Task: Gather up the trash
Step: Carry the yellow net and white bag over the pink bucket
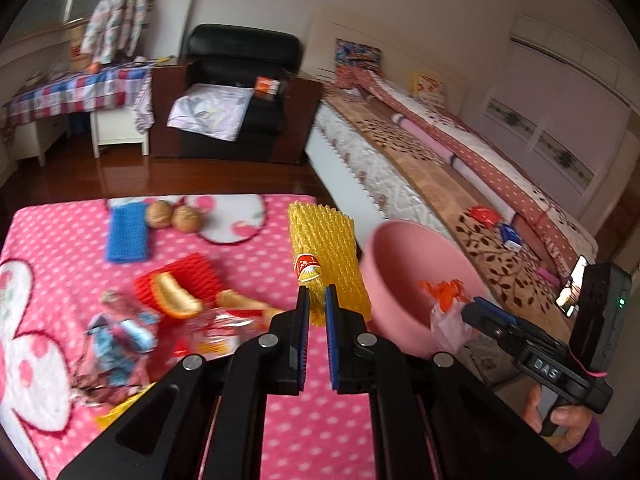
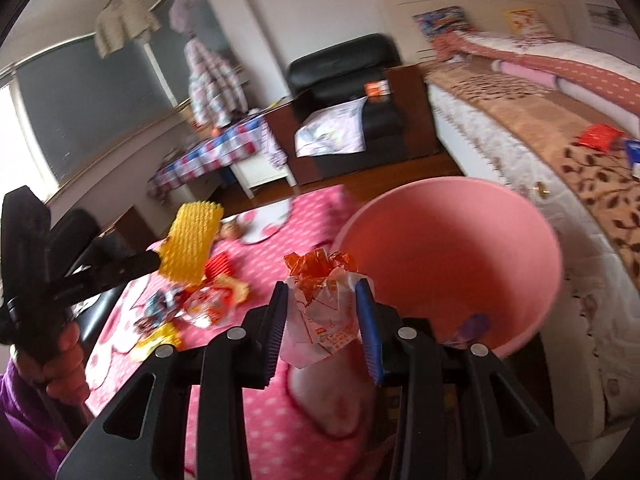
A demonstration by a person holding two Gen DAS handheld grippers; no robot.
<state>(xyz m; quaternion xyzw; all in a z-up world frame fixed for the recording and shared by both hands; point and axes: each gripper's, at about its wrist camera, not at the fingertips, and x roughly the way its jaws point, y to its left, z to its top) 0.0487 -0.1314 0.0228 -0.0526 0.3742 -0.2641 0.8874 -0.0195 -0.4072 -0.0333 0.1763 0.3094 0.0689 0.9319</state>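
My left gripper (image 1: 317, 294) is shut on a yellow foam fruit net (image 1: 326, 256) and holds it up above the pink dotted table cover (image 1: 312, 420); the net also shows in the right wrist view (image 2: 190, 244). My right gripper (image 2: 322, 292) is shut on a crumpled white and orange wrapper (image 2: 320, 304), beside the rim of the pink bin (image 2: 452, 256). The bin (image 1: 404, 280) stands at the table's right edge. The wrapper (image 1: 446, 300) shows just right of the bin's rim in the left wrist view.
On the cover lie a red foam net with bread (image 1: 176, 288), crumpled wrappers (image 1: 120, 336), a blue cloth (image 1: 128, 236) and two walnuts (image 1: 172, 218). A bed (image 1: 460, 184) runs along the right. A black armchair (image 1: 240, 96) and a checked table (image 1: 80, 92) stand behind.
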